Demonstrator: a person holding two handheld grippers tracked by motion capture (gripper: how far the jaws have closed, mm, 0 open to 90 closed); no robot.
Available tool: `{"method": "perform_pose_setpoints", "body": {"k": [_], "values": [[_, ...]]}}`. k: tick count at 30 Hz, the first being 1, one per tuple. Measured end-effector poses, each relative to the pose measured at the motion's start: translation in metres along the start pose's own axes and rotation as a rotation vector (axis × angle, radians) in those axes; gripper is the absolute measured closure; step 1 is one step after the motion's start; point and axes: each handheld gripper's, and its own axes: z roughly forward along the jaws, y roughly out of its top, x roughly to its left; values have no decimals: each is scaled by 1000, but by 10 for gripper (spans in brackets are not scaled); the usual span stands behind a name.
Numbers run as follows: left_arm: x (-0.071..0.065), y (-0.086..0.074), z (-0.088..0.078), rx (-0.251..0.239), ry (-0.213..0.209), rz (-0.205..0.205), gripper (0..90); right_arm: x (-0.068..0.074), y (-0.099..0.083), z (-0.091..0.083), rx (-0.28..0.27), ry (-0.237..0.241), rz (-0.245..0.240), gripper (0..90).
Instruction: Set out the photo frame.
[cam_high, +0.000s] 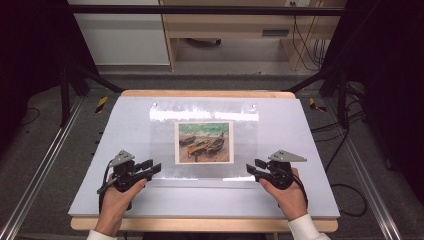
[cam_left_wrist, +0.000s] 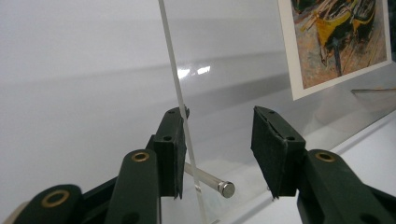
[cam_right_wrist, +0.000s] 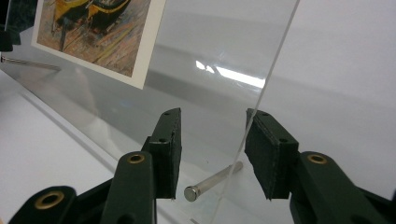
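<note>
A clear acrylic sheet (cam_high: 165, 135) lies on the pale blue mat (cam_high: 125, 125), with a picture of boats (cam_high: 204, 142) under or in it. My left gripper (cam_high: 154, 167) is at its near left corner and my right gripper (cam_high: 252, 169) at its near right corner. In the left gripper view the left gripper (cam_left_wrist: 219, 140) stands open around a metal pin (cam_left_wrist: 210, 181), and the sheet's edge (cam_left_wrist: 175, 79) runs along the left pad. In the right gripper view the right gripper (cam_right_wrist: 212, 144) is open around another pin (cam_right_wrist: 212, 182), with the sheet's edge (cam_right_wrist: 271, 60) close to the right pad.
The mat covers a wooden table (cam_high: 200, 93). Two small fittings (cam_high: 253, 106) sit at the sheet's far corners. Metal rails (cam_high: 45, 160) run along the floor at the left, and cables (cam_high: 345, 190) lie on the floor at the right.
</note>
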Motion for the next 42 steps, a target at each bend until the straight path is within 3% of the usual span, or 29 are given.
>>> {"method": "perform_pose_setpoints", "body": {"k": [42], "values": [[-12,-10,-8,12,50,31,582,4,-8,-7,-4,-15,2,638]]}}
